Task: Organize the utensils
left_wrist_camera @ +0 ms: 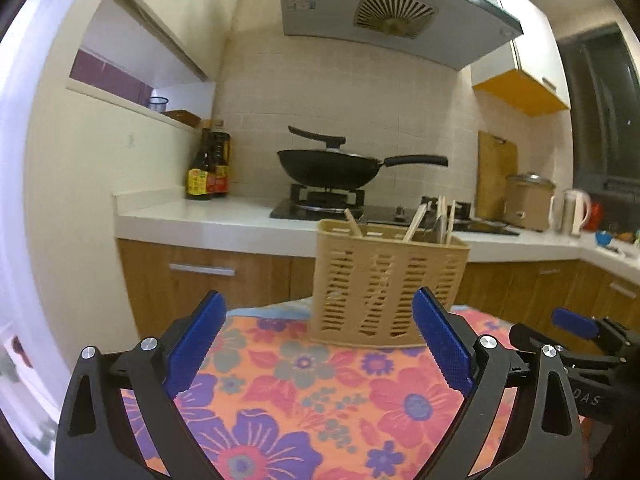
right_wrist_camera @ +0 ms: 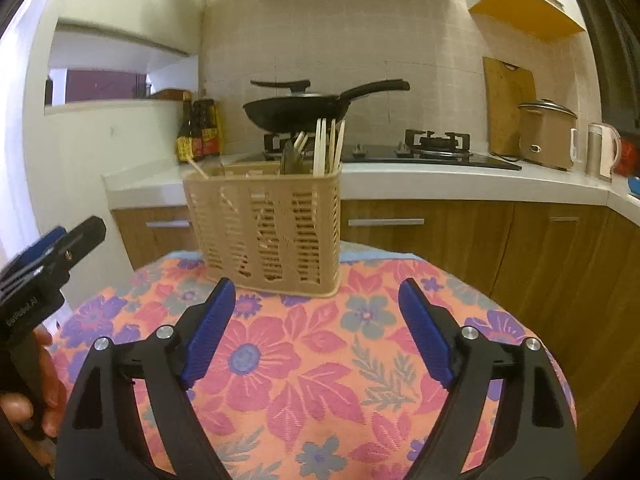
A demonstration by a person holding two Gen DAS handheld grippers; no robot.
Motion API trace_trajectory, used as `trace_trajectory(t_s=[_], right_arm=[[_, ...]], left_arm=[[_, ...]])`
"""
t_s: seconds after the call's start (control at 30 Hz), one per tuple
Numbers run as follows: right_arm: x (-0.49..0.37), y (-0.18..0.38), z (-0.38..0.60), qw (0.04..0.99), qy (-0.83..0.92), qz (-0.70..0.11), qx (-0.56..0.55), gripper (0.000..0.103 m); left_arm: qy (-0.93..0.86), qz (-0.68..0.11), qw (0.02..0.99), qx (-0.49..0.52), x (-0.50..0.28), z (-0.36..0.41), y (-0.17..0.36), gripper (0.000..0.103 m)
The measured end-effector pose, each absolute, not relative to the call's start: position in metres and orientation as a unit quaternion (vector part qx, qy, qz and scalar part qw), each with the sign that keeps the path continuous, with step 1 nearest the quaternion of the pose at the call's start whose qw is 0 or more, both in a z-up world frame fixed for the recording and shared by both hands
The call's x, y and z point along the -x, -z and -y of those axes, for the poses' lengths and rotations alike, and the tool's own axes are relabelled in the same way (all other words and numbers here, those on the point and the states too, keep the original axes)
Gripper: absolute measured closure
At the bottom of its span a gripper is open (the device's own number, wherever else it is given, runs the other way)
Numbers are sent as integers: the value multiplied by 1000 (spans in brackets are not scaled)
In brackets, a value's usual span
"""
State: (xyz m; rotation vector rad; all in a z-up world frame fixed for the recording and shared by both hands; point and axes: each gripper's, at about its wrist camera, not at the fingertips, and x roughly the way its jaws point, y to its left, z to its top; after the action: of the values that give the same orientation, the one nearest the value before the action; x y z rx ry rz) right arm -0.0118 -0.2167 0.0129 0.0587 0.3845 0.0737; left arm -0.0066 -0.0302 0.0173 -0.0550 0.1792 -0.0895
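Note:
A beige slotted utensil basket (left_wrist_camera: 384, 280) (right_wrist_camera: 264, 224) stands upright at the far edge of a round table covered by a floral cloth (left_wrist_camera: 320, 380) (right_wrist_camera: 320, 360). Wooden chopsticks (left_wrist_camera: 414, 224) (right_wrist_camera: 326, 144) and a dark utensil stick out of its top. My left gripper (left_wrist_camera: 320, 296) is open just short of the basket, with nothing between its blue pads. My right gripper (right_wrist_camera: 317, 283) is open too, empty, facing the basket's front. Each gripper shows at the edge of the other's view: the right gripper (left_wrist_camera: 576, 324), and the left gripper (right_wrist_camera: 52, 240) with a hand on its handle.
Behind the table runs a white kitchen counter (left_wrist_camera: 200, 220) over wooden cabinets. On it are sauce bottles (left_wrist_camera: 208, 172), a black wok (left_wrist_camera: 328, 168) on the gas hob, a cutting board (right_wrist_camera: 508, 104), a rice cooker (right_wrist_camera: 546, 136) and a kettle (right_wrist_camera: 600, 152).

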Motion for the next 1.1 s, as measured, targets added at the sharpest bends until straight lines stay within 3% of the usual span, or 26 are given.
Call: trace_trajectory(t_s=[0.33, 1.1], right_arm=[[11, -5, 210, 980, -49, -193, -11, 15], [11, -6, 209, 981, -42, -190, 1, 10]], left_arm=[[27, -106, 994, 29, -1, 19, -12, 10], [6, -117, 993, -30, -6, 37, -6, 8]])
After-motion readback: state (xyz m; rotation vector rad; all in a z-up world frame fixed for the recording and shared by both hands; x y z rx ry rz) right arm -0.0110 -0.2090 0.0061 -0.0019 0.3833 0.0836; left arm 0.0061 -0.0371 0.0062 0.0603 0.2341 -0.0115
